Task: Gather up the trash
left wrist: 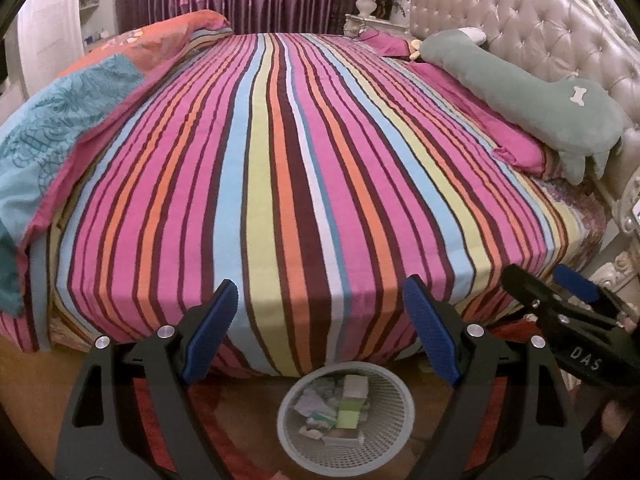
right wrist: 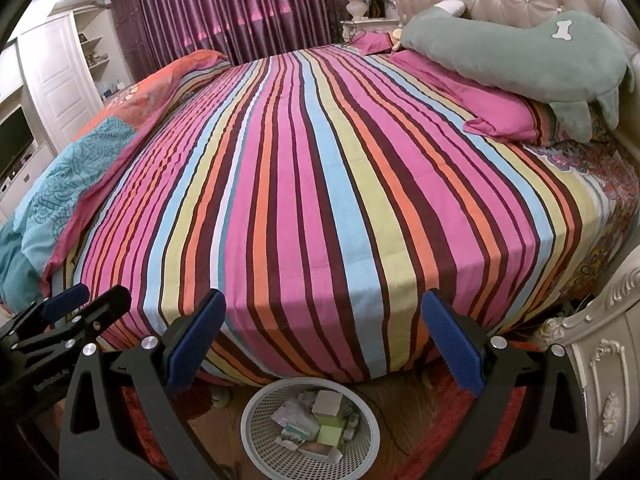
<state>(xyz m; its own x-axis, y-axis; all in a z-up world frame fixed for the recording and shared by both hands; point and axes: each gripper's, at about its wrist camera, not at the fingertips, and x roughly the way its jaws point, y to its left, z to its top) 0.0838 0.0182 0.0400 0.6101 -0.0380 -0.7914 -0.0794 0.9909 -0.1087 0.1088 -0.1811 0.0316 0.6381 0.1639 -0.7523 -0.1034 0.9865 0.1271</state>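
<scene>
The left gripper (left wrist: pixel 320 324) is hanging with its blue-padded fingers spread wide apart and nothing between them, just above and on the near side of the waste basket (left wrist: pixel 384 446). The right gripper (right wrist: pixel 322 338) is doing the same from the other side, its fingers also standing wide apart and holding nothing; in the left wrist view it is showing as a black arm at the lower right edge (left wrist: pixel 560 304), beside the basket rather than over it.

The waste basket, a pale mesh bin, is sitting on the wooden floor right against the hanging edge of the striped bedspread (left wrist: pixel 280 168). Inside the basket the trash (right wrist: pixel 320 420) is lying in a loose pile: crumpled white paper, a light green box with a pale lid, and flat wrappers and cartons beneath them. All of it is lying within the rim.

Beyond the basket the bedspread is stretching flat across the bed. Far from the basket and to the right, a green plush toy (right wrist: pixel 520 60) is lying on a pink pillow (right wrist: pixel 500 108) against the tufted headboard (left wrist: pixel 520 20). To the left of the basket, further back, a turquoise and orange quilt (left wrist: pixel 48 128) is bunching along the bed's edge.
</scene>
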